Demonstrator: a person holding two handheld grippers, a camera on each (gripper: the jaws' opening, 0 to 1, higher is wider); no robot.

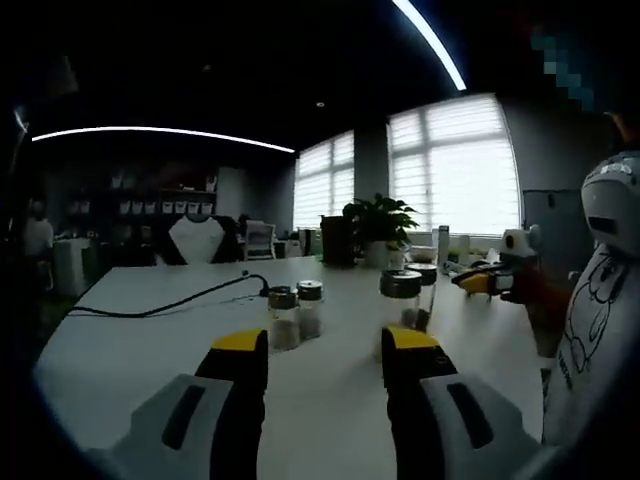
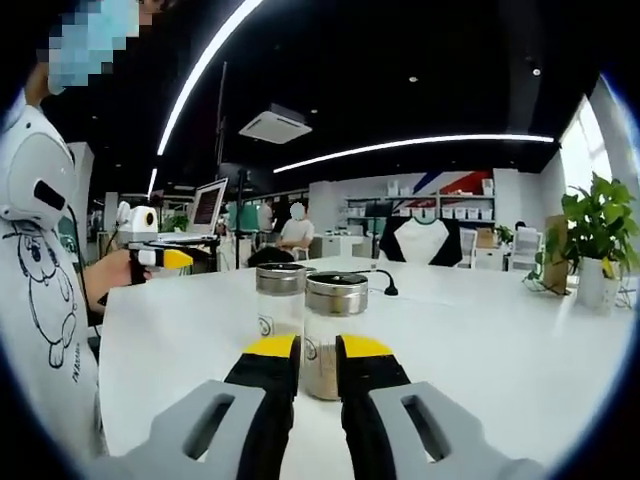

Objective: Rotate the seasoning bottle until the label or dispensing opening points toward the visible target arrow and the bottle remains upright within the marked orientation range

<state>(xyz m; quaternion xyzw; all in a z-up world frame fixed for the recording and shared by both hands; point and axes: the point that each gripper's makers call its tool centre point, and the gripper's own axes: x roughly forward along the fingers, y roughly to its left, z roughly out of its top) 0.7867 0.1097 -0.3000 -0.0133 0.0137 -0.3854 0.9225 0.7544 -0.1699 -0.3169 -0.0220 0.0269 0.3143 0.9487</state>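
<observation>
Left gripper view: left gripper (image 1: 325, 352), fingers spread wide and holding nothing, hovers over the white table (image 1: 150, 350).
Bottles there: two seasoning bottles (image 1: 294, 313) stand upright together just ahead; a third bottle (image 1: 400, 297) stands by the right finger.
Background: black cable (image 1: 160, 305), potted plant (image 1: 378, 225).
Right gripper view: right gripper (image 2: 318, 357), fingers narrow with a slim gap, nothing between them; the pair stands upright just beyond the tips.
</observation>
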